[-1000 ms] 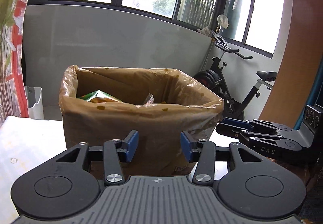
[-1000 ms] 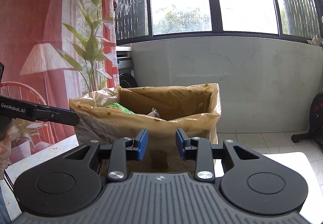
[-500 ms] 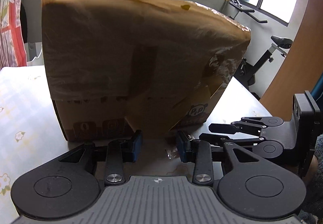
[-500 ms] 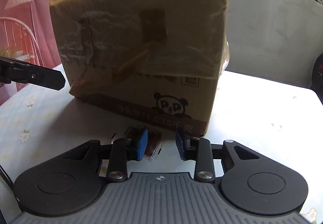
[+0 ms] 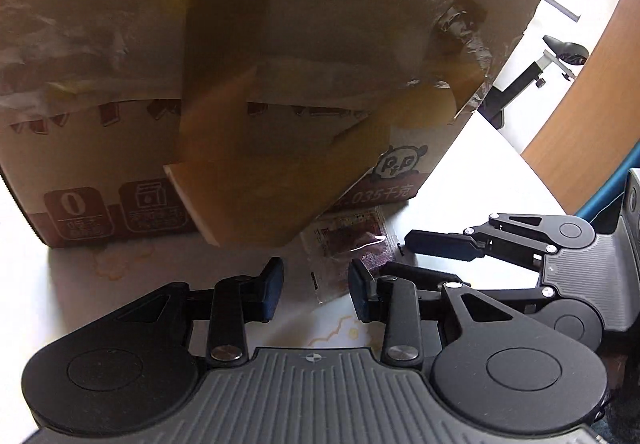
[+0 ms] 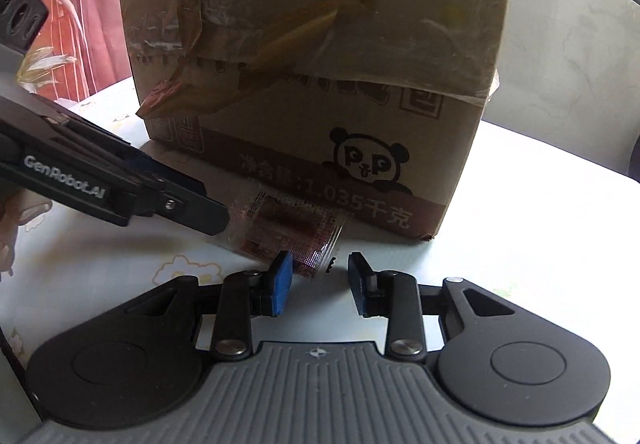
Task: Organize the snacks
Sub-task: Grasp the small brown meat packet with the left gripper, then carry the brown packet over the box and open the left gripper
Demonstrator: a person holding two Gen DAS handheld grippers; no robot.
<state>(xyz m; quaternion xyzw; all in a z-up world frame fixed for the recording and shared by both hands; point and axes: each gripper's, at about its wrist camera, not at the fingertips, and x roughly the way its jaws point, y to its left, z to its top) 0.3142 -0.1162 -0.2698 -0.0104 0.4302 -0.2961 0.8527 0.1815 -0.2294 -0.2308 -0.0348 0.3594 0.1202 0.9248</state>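
Note:
A clear snack packet with dark red contents lies flat on the white table at the foot of a brown cardboard box; it also shows in the right wrist view below the box. My left gripper is open and empty, low over the near end of the packet. My right gripper is open and empty, its left blue pad at the packet's near corner. In the left wrist view the right gripper comes in from the right, beside the packet.
The table has a white floral cloth. A loose cardboard flap with tape hangs down the box's front. An exercise bike stands beyond the table at the right. A red curtain hangs at the left.
Both grippers dropped from box-top height to the table and closed in on the packet by the box. Both stayed open.

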